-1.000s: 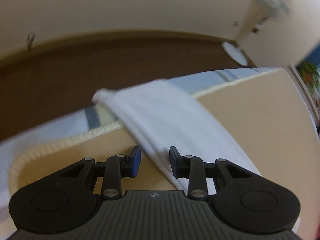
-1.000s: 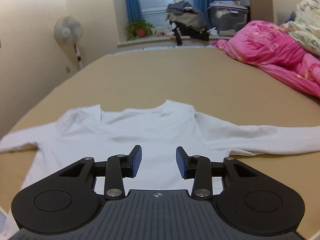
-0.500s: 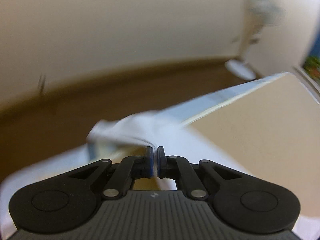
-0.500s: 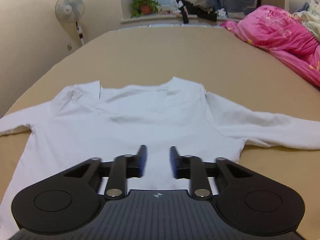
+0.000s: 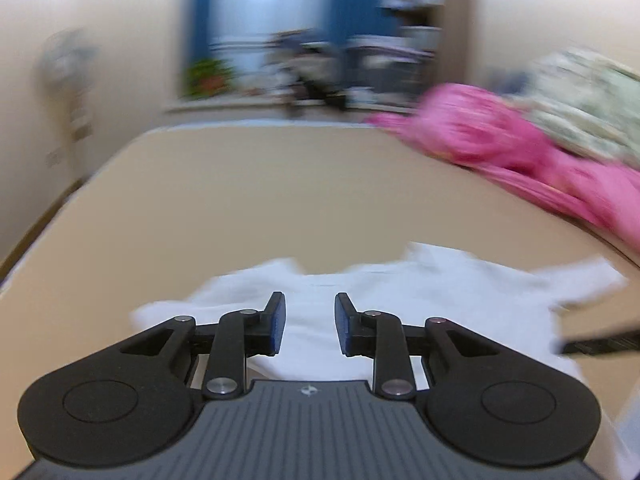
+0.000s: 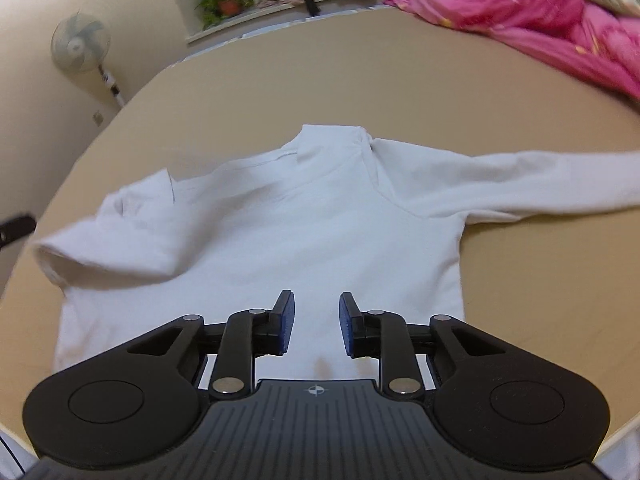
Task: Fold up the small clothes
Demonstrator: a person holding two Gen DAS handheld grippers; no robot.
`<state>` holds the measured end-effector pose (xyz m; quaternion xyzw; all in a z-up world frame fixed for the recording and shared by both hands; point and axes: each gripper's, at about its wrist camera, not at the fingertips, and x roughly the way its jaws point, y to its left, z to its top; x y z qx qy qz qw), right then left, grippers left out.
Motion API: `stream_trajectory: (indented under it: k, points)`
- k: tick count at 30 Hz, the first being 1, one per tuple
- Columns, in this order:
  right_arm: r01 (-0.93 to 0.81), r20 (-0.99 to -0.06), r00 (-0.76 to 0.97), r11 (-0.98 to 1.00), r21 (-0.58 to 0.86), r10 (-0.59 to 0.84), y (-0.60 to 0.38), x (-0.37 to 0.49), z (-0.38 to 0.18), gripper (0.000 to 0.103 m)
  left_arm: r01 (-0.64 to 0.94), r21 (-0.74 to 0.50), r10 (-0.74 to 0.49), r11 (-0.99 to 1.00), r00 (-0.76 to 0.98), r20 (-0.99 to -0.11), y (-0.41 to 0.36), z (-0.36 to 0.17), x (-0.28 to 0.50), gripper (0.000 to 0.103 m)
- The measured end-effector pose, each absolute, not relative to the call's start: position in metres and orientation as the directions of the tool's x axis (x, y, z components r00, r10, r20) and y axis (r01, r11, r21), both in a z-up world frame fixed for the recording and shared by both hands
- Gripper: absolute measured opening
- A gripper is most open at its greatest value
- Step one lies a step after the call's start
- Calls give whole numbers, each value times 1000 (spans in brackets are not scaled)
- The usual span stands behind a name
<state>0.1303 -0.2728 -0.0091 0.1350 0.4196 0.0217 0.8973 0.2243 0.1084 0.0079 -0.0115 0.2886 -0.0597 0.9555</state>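
Tan bed (image 6: 500,92), white shirt (image 6: 304,216) flat, sleeves running left-right. Right gripper (image 6: 317,326) nearer at hem, left gripper (image 5: 307,326) over left side; both narrow, opening, empty.

No readable text, label, brand or number to be found in either view; only a small round crosshair emblem, wordless, printed on each gripper body near the camera
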Motion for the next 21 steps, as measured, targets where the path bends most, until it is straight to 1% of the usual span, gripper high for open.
stream_trajectory:
  k: [1, 3, 4, 6, 9, 10, 12, 14, 18, 19, 20, 21]
  points:
    - [86, -743, 650, 957, 278, 158, -273, 132, -9, 26, 28, -35, -43, 999, 824, -565, 122, 4, 232, 30]
    - [109, -731, 660, 941, 319, 171, -276, 136, -11, 26, -91, 3, 75, 996, 799, -597, 142, -1, 243, 30]
    - [117, -726, 664, 935, 335, 177, -276, 139, -13, 26, -150, 15, 127, 989, 769, -627, 153, -4, 251, 30]
    - [124, -719, 666, 921, 369, 198, -276, 148, -18, 26, -249, -1, 178, 968, 696, -695, 175, -15, 264, 30]
    - [125, -709, 664, 900, 417, 237, -273, 169, -29, 26, -351, -77, 164, 933, 606, -778, 214, -26, 273, 30]
    - [127, -708, 663, 895, 427, 244, -271, 178, -33, 26, -371, -83, 165, 925, 589, -791, 221, -28, 275, 30]
    - [143, -707, 660, 881, 451, 255, -268, 197, -42, 26, -392, -77, 175, 917, 567, -805, 233, -34, 274, 30]
    - [159, -716, 639, 862, 482, 282, -266, 216, -55, 33, -397, -89, 164, 914, 560, -812, 244, -34, 271, 30]
    - [174, -743, 606, 864, 472, 284, -256, 248, -80, 34, -411, -159, 105, 898, 550, -829, 258, -37, 268, 30]
    - [164, -741, 609, 870, 464, 281, -252, 252, -84, 30, -410, -175, 90, 895, 552, -829, 265, -36, 266, 30]
    - [154, -739, 618, 881, 448, 268, -248, 255, -84, 12, -403, -186, 79, 896, 557, -826, 267, -35, 264, 30]
    - [134, -739, 624, 897, 421, 253, -243, 257, -82, 7, -395, -192, 70, 898, 562, -824, 262, -39, 273, 30]
